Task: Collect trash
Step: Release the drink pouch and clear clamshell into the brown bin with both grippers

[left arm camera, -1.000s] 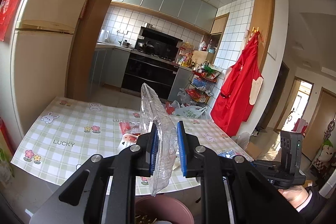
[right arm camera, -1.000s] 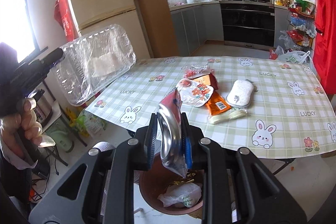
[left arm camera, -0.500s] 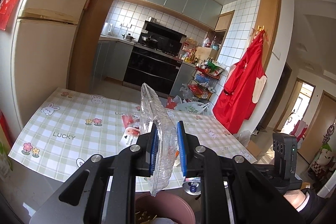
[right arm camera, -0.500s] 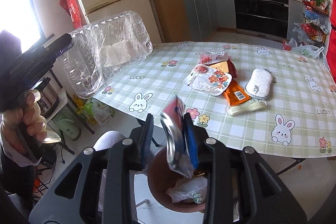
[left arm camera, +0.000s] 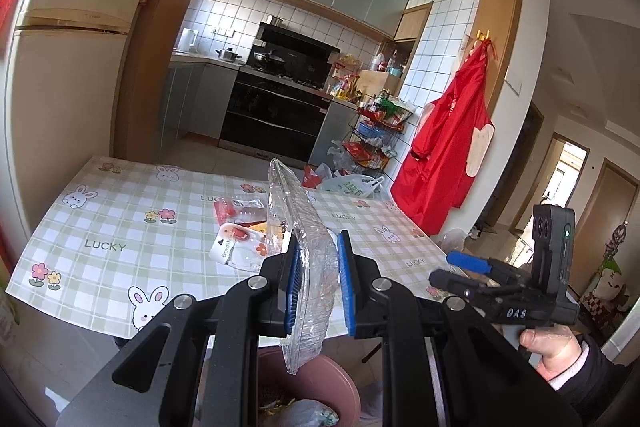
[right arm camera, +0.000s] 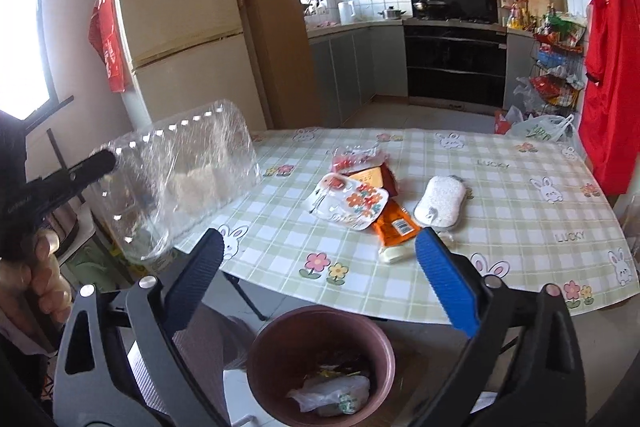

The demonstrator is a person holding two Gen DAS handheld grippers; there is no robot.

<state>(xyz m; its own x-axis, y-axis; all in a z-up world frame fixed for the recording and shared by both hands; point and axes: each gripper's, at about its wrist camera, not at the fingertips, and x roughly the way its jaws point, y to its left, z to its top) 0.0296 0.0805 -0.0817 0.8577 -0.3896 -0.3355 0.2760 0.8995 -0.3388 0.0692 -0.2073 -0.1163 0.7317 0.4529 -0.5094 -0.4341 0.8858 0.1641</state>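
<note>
My left gripper [left arm camera: 318, 281] is shut on a clear plastic clamshell container [left arm camera: 298, 247], held edge-on above the brown trash bin [left arm camera: 344, 387]. The same clear container [right arm camera: 176, 183] shows broadside at the left of the right wrist view. My right gripper [right arm camera: 320, 269] hangs over the bin [right arm camera: 264, 343], its jaws opening wide with nothing between them. Inside the bin lies crumpled trash with a plastic bag [right arm camera: 332, 393]. On the checked tablecloth [right arm camera: 520, 203] rest a flowered wrapper [right arm camera: 352, 205], an orange packet [right arm camera: 396, 227] and a white sponge [right arm camera: 440, 203].
The other gripper [left arm camera: 508, 299] and a hand [left arm camera: 552, 351] show at the right of the left wrist view. A fridge [right arm camera: 176, 27] stands at the left, a kitchen range [right arm camera: 452, 39] behind, a red apron [left arm camera: 448, 155] and a wire rack with bags [left arm camera: 372, 147] to the right.
My right gripper opened and the red and silver wrapper it held has left its jaws. The left gripper kept its hold on the clear container.
</note>
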